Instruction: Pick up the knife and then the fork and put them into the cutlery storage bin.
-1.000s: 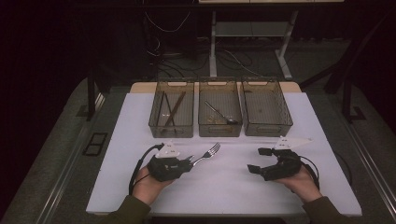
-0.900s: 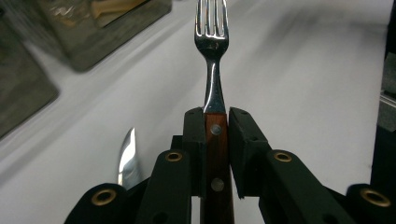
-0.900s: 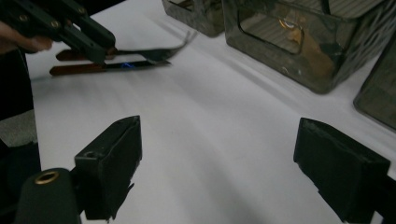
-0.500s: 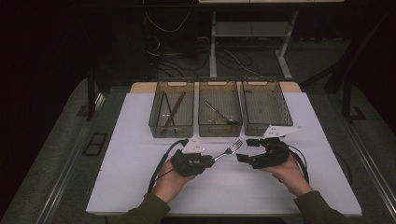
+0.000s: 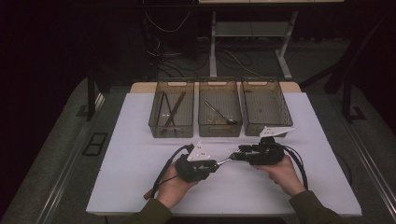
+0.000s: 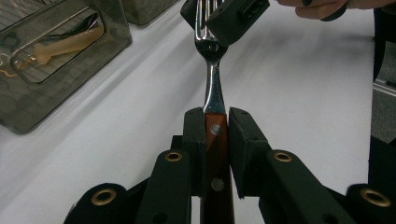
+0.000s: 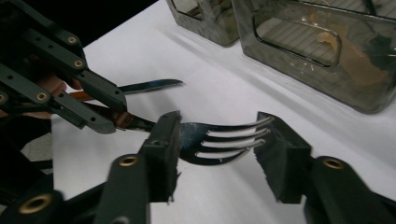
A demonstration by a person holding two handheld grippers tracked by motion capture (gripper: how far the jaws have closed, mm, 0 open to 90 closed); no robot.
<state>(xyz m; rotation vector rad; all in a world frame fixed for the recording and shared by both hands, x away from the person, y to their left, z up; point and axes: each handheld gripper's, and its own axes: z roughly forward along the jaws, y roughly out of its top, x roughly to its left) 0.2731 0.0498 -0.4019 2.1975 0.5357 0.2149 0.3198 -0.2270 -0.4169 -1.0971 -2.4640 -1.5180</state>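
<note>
Over the white bench (image 5: 140, 186) the two hands meet at the near middle. The left gripper (image 5: 212, 164) clamps the fork (image 5: 225, 161) by its handle and points it right, level above the surface. The right gripper (image 5: 239, 156) faces it from the right with its fingers around the fork's head; its jaws have just been closing in on the head, though from up here it is too small to tell whether they press on it yet. Cables loop off both grippers. At the far side stand three smoky bins in a row: the left bin (image 5: 154, 122) holds long dark sticks, the middle bin (image 5: 201, 126) a metal utensil, and the right bin (image 5: 286, 122) stands just beyond the right gripper.
</note>
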